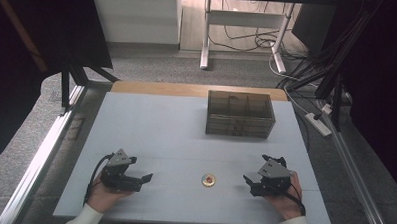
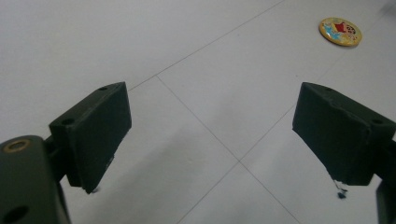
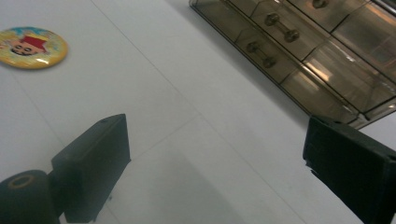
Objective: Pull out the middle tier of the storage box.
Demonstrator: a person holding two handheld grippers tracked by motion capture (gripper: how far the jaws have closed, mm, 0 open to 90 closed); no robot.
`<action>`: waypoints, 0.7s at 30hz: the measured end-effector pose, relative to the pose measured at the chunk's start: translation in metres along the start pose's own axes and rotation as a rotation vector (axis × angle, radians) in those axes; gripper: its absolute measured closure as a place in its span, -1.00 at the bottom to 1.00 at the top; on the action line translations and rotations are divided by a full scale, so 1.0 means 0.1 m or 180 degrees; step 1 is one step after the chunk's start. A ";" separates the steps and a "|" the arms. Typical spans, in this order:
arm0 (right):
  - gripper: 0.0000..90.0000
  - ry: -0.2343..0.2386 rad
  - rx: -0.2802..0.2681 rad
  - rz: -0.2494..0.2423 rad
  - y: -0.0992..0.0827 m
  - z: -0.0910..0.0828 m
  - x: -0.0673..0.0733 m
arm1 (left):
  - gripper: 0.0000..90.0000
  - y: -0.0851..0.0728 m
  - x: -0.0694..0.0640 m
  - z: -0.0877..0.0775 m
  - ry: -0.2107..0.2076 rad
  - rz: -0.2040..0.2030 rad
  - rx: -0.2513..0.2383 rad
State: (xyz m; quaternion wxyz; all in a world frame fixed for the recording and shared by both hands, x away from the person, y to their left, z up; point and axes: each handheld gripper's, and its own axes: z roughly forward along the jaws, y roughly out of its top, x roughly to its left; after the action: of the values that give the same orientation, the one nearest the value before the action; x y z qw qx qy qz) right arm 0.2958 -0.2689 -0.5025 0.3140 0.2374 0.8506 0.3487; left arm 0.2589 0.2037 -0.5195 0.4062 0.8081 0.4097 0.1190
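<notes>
High view overhead, facing forward and down across the whole table (image 1: pixel 151 125), gripper views low and close over its surface — both sharing the round badge (image 2: pixel 340 31), right one also catching the drawer box (image 3: pixel 317 42)

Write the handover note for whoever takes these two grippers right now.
Left gripper: open, holding nothing, resting low at the table's near left.
Right gripper: open, holding nothing, near right.
Round badge: flat on the table between the two grippers, untouched.
Smoky drawer box: at the far side, drawers shut.
Done: nothing visible yet.
Left: probably pick up the badge; the drawer box looks a likely destination.
</notes>
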 end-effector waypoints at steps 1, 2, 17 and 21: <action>-0.84 -0.0027 0.0007 -0.0018 0.00 0.00 0.00 | -0.76 0.00 0.00 0.00 0.0000 0.0000 0.0002; -0.84 -0.0039 0.0005 -0.0025 0.00 0.00 0.00 | -0.76 0.00 0.00 0.00 0.0000 -0.0002 0.0001; -0.84 -0.0101 -0.0016 -0.0065 -0.03 0.00 -0.03 | -0.76 0.00 0.00 0.00 -0.0014 0.0007 0.0003; -0.84 -0.0157 -0.0010 -0.0102 -0.03 0.01 -0.02 | -0.76 0.00 0.00 0.00 -0.0013 0.0003 0.0000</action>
State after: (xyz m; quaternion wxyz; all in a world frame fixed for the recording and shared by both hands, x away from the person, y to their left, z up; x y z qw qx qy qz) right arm 0.2975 -0.2718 -0.5040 0.3408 0.2317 0.8457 0.3391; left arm 0.2586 0.2036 -0.5200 0.4069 0.8085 0.4085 0.1175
